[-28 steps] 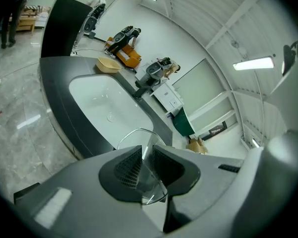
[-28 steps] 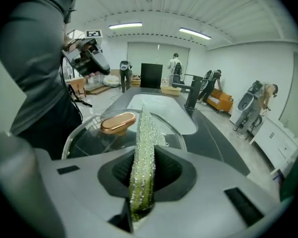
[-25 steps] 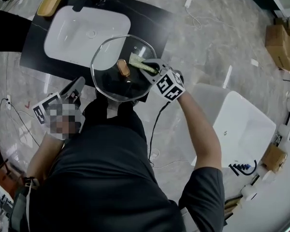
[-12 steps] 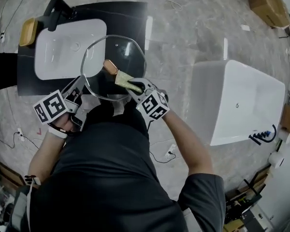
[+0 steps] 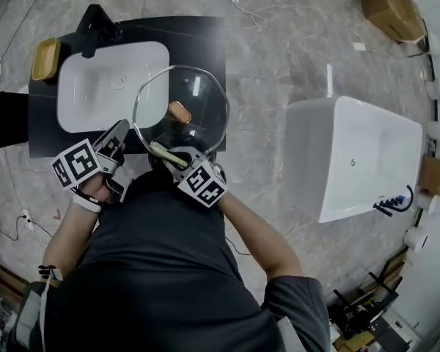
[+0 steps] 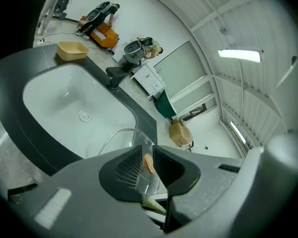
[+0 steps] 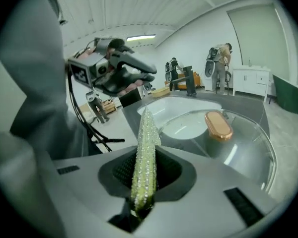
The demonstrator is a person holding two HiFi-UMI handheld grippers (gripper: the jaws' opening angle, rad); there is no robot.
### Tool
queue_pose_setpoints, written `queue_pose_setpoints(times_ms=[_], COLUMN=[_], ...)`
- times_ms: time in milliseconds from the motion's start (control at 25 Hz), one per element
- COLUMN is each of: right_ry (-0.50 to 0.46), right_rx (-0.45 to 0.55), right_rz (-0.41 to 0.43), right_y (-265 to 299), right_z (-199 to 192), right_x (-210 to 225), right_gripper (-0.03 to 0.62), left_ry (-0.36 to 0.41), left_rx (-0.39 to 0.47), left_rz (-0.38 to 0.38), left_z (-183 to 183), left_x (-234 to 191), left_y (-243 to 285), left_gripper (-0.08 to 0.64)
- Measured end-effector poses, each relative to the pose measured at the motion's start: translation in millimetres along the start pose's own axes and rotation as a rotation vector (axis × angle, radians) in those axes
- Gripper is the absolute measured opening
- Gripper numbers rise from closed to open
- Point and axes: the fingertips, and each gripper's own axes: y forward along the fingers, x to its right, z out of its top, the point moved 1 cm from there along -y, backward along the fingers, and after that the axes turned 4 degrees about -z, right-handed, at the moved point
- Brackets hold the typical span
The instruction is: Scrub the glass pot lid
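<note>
In the head view, the glass pot lid (image 5: 202, 127) is hovering over the near right part of the black counter (image 5: 202, 39). It is overlapping the right edge of the white sink basin (image 5: 95, 86), and its copper-coloured knob (image 5: 179, 111) is facing up. The left gripper (image 5: 119, 134) is pinching the lid's near left rim. The right gripper (image 5: 182, 164) is holding a yellow-green scouring pad (image 5: 163, 152) at the lid's near edge (whether the pad is actually touching glass, this view is not showing).

In the left gripper view, the jaws are gripping the clear rim between them. The knob is showing through the gap, and the tip of the pad is lying just below.

In the right gripper view, the jaws are clamping the pad edge-on, with its free end pointing far toward the basin. The lid is spreading out to the right of the pad, and the knob is sitting well to the right.

Scrubbing seems to be under way, since the lid is being steadied and the pad is working at its near rim. No suds or grime are showing, so I cannot judge how much glass is already clean, and the far half is looking like the part left to cover
</note>
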Motion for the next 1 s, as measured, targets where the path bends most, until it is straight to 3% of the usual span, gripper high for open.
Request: queue_pose_setpoints(times_ms=[160, 320, 520, 720, 880, 1000], right_ry=[0.073, 0.163, 0.153, 0.279, 0.464, 0.574], right_rx=[0.106, 0.228, 0.158, 0.231, 0.386, 0.529], right_rz=[-0.009, -0.116, -0.215, -0.171, -0.112, -0.016], right_y=[-9, -35, -10, 4, -21, -58], right_z=[71, 153, 194, 219, 240, 261], right_x=[19, 75, 148, 152, 133, 113], right_gripper=[0.055, 0.055, 0.055, 0.055, 0.055, 0.055], left_ry=[-0.074, -0.133, -0.199, -0.278, -0.317, -0.306], left_rx=[0.066, 0.168, 0.299, 0.396, 0.447, 0.47], left_rz=[-0.014, -0.007, 0.01, 0.062, 0.094, 0.055], left_z=[19, 38, 49, 42, 39, 52], left_x=[-25, -43, -60, -85, -94, -72], left_y=[-29, -58, -95, -135, -160, -163], left_gripper=[0.07, 0.07, 0.069, 0.071, 0.071, 0.069])
